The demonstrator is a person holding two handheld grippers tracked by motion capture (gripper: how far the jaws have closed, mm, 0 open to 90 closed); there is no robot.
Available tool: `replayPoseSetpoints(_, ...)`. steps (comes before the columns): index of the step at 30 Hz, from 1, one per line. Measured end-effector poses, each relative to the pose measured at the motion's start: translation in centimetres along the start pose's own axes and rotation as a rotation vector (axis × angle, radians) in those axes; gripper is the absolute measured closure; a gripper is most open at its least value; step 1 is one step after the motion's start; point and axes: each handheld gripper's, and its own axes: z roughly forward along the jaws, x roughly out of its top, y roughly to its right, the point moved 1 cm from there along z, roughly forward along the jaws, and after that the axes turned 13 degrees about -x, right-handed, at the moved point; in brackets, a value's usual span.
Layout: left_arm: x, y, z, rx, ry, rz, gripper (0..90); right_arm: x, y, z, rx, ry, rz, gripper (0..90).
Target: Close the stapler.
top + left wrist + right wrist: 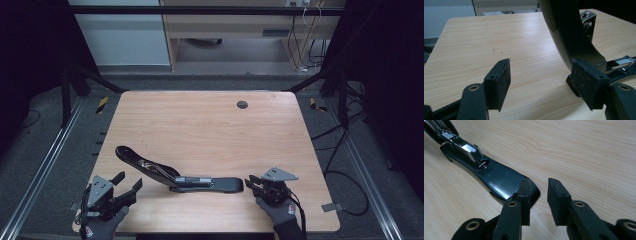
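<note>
A: Where's the stapler (175,175)?

B: Lying opened out on the wooden counter (210,125), near the front edge, roughly midway between the two hands. Its flat black base points toward the right, and the arm with the shiny metal staple channel rises up and away to the left.

A: And the right gripper (254,183)?

B: It sits just beside the tip of the base. In the right gripper view its fingers (560,195) stand a small gap apart with nothing between them; one finger overlaps the rounded end of the stapler (496,180) base, though I cannot tell if it touches.

A: The left gripper (128,185)?

B: Near the front left corner, aimed toward the raised arm. In the left gripper view its fingers (500,80) are spread wide, bare wood between them, and the curved black arm of the stapler (571,37) rises just beyond the right-hand finger.

A: Anything else?

B: A small round dark hole (242,104) near the far edge of the counter.
</note>
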Motion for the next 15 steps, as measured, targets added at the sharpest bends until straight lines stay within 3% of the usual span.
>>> replayPoseSetpoints(9, 0.9, 0.6, -0.4, -0.017, 0.047, -0.002, 31.2, 0.1, -0.7, 0.1, 0.014, -0.009, -0.014, 89.0)
replayPoseSetpoints(15, 1.5, 0.8, -0.6, -0.023, 0.068, -0.004, 30.9, 0.2, -0.8, 0.0, 0.016, -0.004, -0.008, 90.0)
